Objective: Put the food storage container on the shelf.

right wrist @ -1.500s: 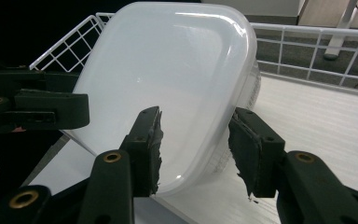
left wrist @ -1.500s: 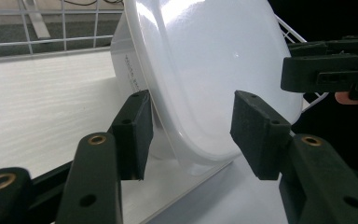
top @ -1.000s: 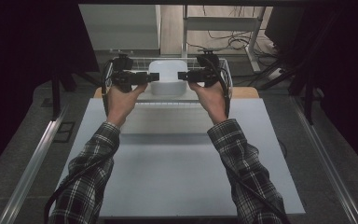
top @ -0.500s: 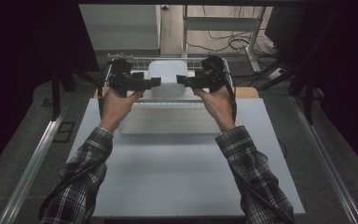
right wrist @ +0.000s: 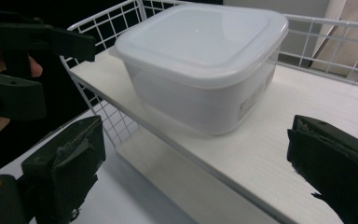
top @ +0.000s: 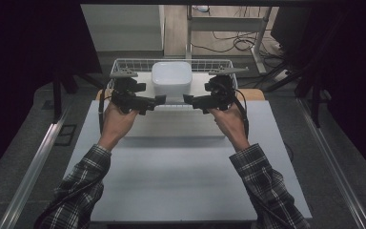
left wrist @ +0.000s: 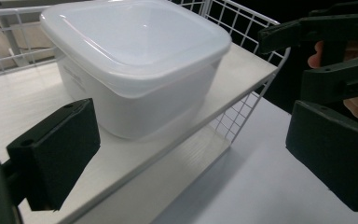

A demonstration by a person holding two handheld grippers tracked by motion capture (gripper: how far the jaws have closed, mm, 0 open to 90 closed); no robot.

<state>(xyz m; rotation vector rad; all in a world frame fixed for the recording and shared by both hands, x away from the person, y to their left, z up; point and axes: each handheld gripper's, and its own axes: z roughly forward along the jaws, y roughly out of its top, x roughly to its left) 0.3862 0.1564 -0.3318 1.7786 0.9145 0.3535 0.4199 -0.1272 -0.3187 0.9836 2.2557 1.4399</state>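
High view: white lidded container (top: 171, 79) sits between left hand-held gripper (top: 160, 99) and right hand-held gripper (top: 187, 99), both wide open, empty.

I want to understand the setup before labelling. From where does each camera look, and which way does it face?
High view: above the person's side, facing forward and down on the table; forearms, left gripper, right gripper.
Left gripper view: rides the left gripper, facing the white container on the shelf; own jaws apart.
Right gripper view: rides the right gripper, facing it from the opposite side.
All share the container.
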